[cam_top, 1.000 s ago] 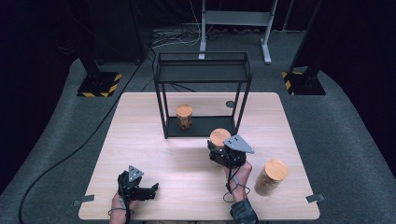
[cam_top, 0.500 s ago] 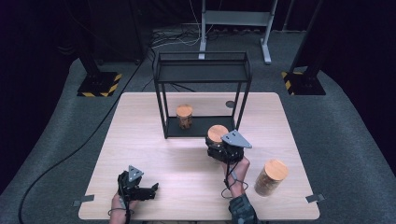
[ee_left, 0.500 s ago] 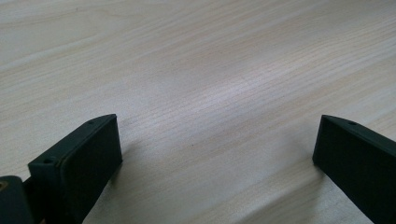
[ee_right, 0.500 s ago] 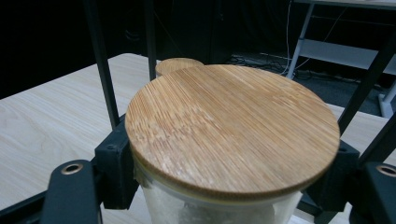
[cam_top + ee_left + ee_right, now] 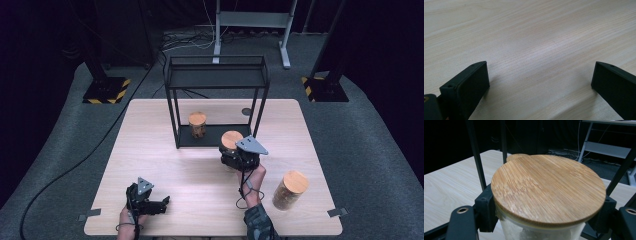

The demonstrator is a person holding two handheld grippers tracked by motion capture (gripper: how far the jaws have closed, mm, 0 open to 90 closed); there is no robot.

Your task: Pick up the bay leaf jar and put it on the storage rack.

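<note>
The jar sits clamped in your right tool, the black jaws pressing on the glass just under its bamboo lid, at the front edge of the black rack near its right front leg. Inside the rack stands a second jar, and a third jar stands on the table to the right of your right hand. Your left tool rests low at the table's near left, jaws wide apart over bare wood.

A pale wooden table stands on grey carpet in a dark room. Beyond its far edge are a grey metal stand, loose cables and two black posts on yellow-striped bases.
</note>
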